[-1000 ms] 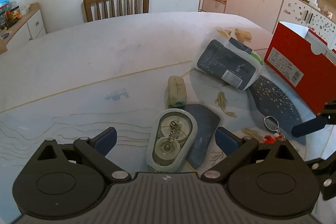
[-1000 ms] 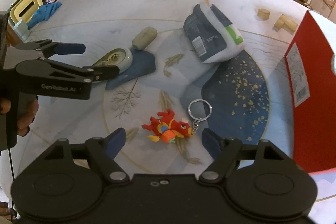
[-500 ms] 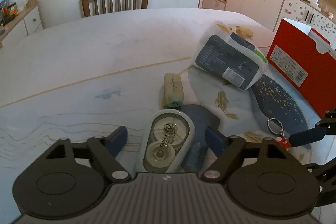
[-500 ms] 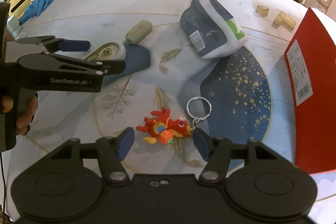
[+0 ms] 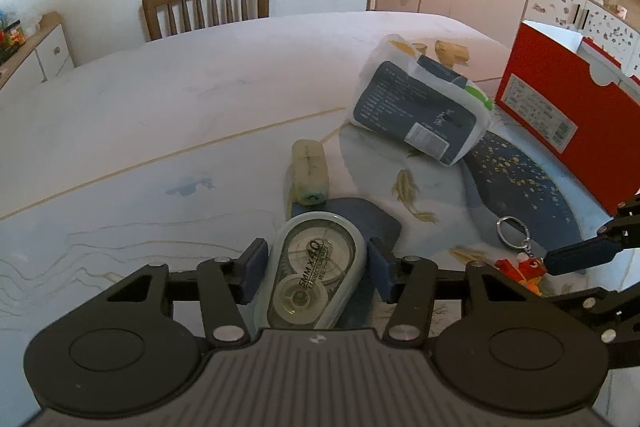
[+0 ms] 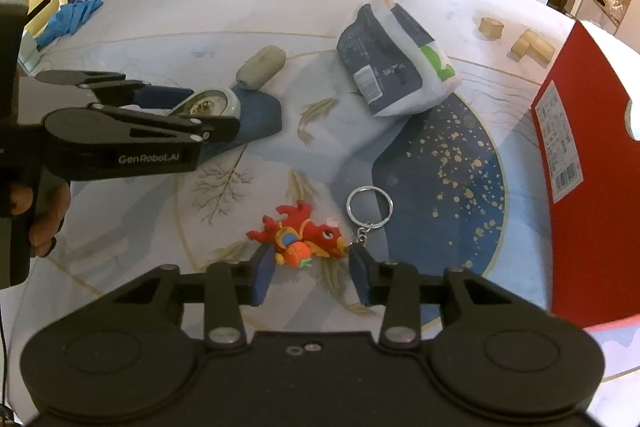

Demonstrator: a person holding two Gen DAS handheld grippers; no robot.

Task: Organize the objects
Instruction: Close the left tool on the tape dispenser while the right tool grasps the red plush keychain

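Observation:
My left gripper [image 5: 316, 273] has its blue pads against both sides of a clear correction tape dispenser [image 5: 314, 277] lying on the table; it also shows in the right wrist view [image 6: 212, 105]. My right gripper [image 6: 310, 273] is partly closed around a red dragon keychain [image 6: 304, 237], with small gaps between the pads and the toy; its metal ring [image 6: 369, 205] lies just beyond. The keychain also shows in the left wrist view [image 5: 520, 269]. A red open box [image 6: 592, 163] stands at the right.
A blue-and-white packet [image 6: 394, 69] lies mid-table, a pale grey-green cylinder [image 6: 261, 67] left of it. Wooden blocks [image 6: 532, 45] sit by the box. A blue cloth [image 6: 70, 19] and a yellow container [image 6: 40, 1] are at the far left. A chair [image 5: 206, 3] stands behind the table.
Both grippers have closed in: the left pads came together onto the correction tape, the right pads narrowed around the dragon keychain. Both moved slightly forward.

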